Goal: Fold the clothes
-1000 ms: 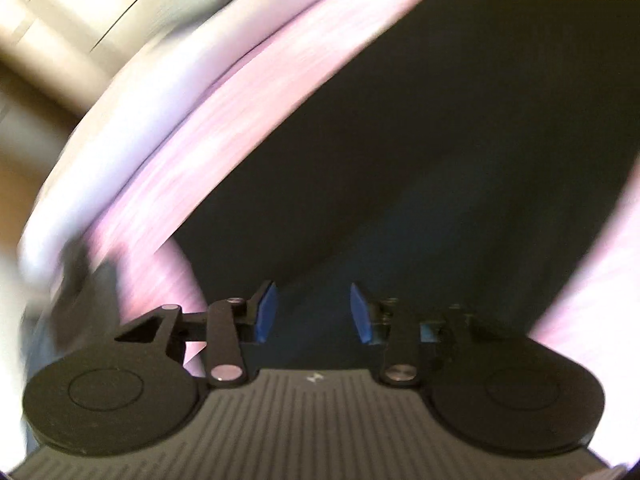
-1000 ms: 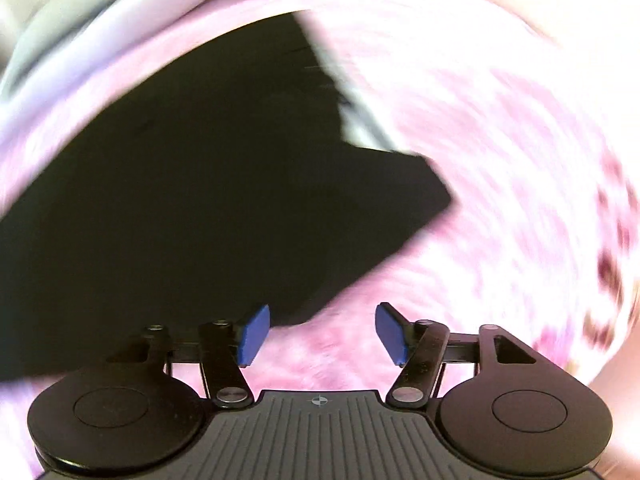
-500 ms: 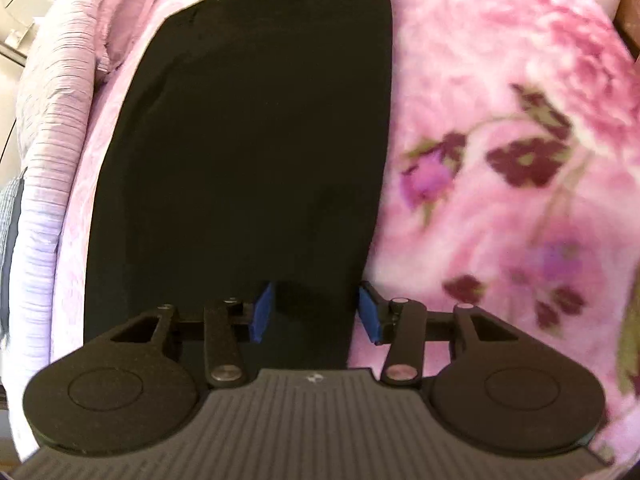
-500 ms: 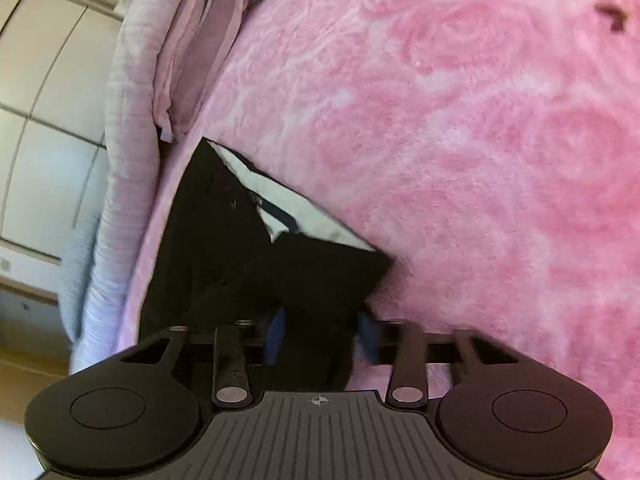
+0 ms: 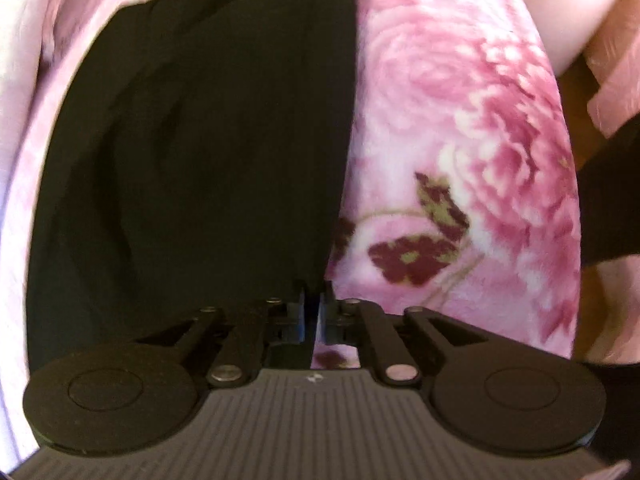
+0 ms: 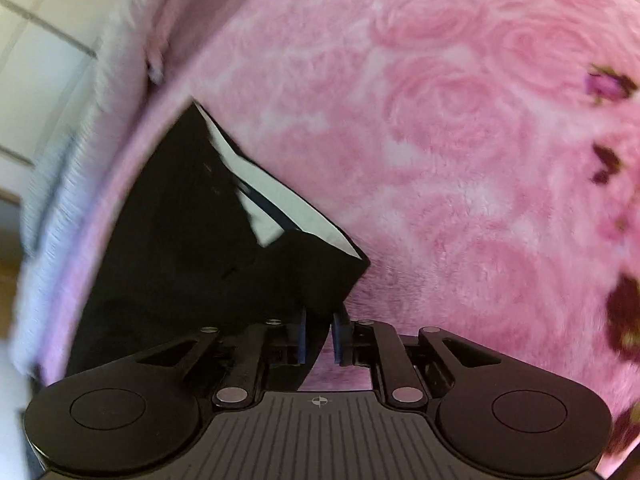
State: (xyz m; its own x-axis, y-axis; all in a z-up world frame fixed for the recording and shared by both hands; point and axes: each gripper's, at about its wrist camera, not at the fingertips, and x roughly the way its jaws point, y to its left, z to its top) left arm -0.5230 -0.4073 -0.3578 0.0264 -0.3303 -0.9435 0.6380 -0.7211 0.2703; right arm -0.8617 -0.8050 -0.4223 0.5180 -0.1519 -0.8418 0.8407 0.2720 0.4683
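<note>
Black trousers (image 5: 208, 152) lie lengthwise on pink floral blanket (image 5: 460, 128) (white pocket lining (image 6: 276, 200) exposed at waist end). Left gripper (image 5: 313, 312) clenched on trouser edge. Right gripper (image 6: 320, 336) pinching corner near waist. Lilac ribbed bedding (image 6: 76, 184) alongside, blurred.

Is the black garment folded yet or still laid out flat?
Laid out, not yet folded: the black garment lies long on the pink blanket, with both grippers, left and right, shut on its edge.
</note>
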